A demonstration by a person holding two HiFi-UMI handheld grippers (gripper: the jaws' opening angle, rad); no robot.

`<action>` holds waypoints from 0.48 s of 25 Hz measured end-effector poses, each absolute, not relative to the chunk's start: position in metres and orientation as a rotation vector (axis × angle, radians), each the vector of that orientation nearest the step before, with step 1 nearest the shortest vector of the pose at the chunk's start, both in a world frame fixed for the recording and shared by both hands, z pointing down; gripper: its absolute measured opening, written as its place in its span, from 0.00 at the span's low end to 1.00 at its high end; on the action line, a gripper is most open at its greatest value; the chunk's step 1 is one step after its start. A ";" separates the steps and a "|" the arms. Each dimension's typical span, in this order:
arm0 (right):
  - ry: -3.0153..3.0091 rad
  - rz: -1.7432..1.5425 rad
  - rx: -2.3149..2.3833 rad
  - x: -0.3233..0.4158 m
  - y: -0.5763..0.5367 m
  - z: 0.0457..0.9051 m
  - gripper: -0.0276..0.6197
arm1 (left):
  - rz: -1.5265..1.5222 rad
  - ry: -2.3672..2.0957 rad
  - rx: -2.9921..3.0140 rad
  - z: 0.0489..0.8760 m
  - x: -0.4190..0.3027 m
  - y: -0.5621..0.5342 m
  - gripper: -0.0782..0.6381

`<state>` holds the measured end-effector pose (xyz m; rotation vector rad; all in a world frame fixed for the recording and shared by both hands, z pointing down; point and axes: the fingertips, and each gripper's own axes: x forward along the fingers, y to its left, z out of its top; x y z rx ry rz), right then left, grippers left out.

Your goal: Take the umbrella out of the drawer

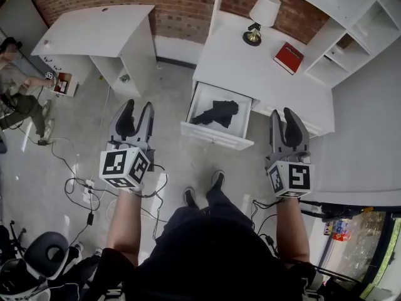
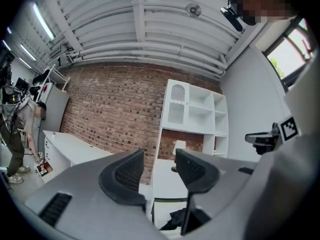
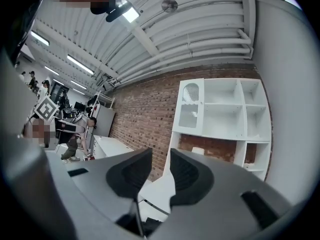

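The black folded umbrella (image 1: 216, 113) lies inside the pulled-out white drawer (image 1: 216, 138) of the white desk (image 1: 250, 68). My left gripper (image 1: 138, 108) hovers over the floor to the left of the drawer, pointing level toward it, open and empty. My right gripper (image 1: 283, 115) is held to the right of the drawer, in front of the desk, also open with nothing between its fingers. In the left gripper view the left gripper (image 2: 159, 159) frames the desk, and the umbrella (image 2: 175, 216) shows low between its jaws. The right gripper (image 3: 161, 159) shows a narrow gap.
On the desk stand a white-shaded lamp (image 1: 260, 17) and a red book (image 1: 288, 57). White shelving (image 1: 357, 30) rises at the right, and a second white desk (image 1: 94, 30) at the far left. A person (image 1: 12, 86) bends at the left edge. Cables (image 1: 75, 180) trail across the floor.
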<state>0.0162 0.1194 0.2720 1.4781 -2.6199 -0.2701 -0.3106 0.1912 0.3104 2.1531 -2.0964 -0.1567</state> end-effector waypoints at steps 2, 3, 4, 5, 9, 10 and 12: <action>-2.629 -0.254 1.475 0.014 0.112 0.275 0.21 | -0.143 -2.097 2.150 0.313 -0.311 0.187 0.39; -2.636 -0.250 1.472 0.013 0.107 0.276 0.21 | -0.136 -2.100 2.149 0.313 -0.311 0.184 0.39; -2.643 -0.248 1.469 0.011 0.103 0.277 0.21 | -0.129 -2.105 2.146 0.314 -0.313 0.182 0.39; -2.650 -0.249 1.464 0.009 0.099 0.278 0.21 | -0.123 -2.112 2.143 0.314 -0.314 0.179 0.39; -2.680 -0.250 1.445 0.004 0.075 0.277 0.21 | -0.086 -2.134 2.155 0.307 -0.316 0.159 0.39; -2.687 -0.249 1.438 0.004 0.067 0.278 0.21 | -0.074 -2.140 2.160 0.305 -0.315 0.153 0.39; -2.698 -0.244 1.427 0.004 0.051 0.279 0.21 | -0.061 -2.152 2.161 0.302 -0.312 0.138 0.39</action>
